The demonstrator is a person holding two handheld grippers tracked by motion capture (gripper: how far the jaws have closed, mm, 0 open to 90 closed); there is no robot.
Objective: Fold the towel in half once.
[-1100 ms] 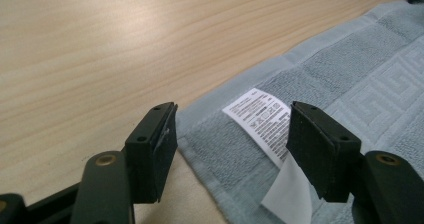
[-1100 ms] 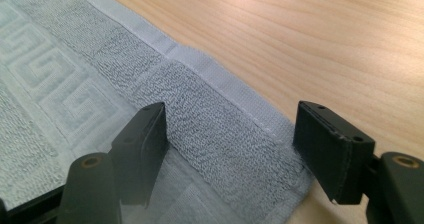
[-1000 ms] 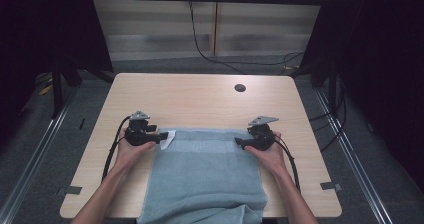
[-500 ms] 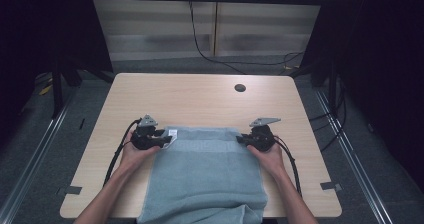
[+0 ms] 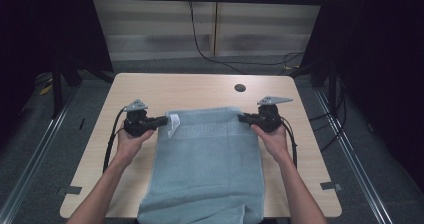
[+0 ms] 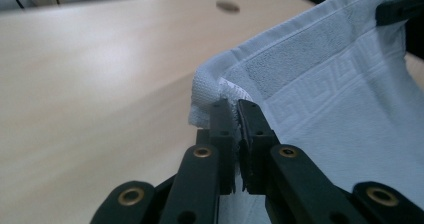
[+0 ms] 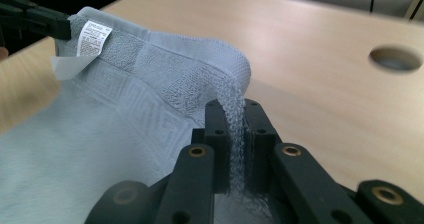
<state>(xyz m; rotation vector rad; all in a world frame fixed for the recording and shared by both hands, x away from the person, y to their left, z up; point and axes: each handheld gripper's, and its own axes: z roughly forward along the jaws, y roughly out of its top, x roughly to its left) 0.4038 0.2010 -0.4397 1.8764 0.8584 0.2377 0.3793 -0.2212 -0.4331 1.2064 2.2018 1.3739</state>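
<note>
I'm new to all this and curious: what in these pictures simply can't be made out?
- Print on the care label: right gripper view, too small and blurred to read.
- Near end of the towel: high view, cut off by the bottom edge.
- Towel corner inside the left gripper: left gripper view, hidden between the shut jaws.
- Depth of the table hole: high view, too small and dark.

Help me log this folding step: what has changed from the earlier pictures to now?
Both grippers' jaws have just been closing: the left gripper now pinches the towel at its far left corner, the right gripper at its far right corner. Both hands have lifted, raising that far edge off the table and pulling it taut. The near end of the towel still hangs over the table's front edge, and the table's round hole is unchanged.
</note>
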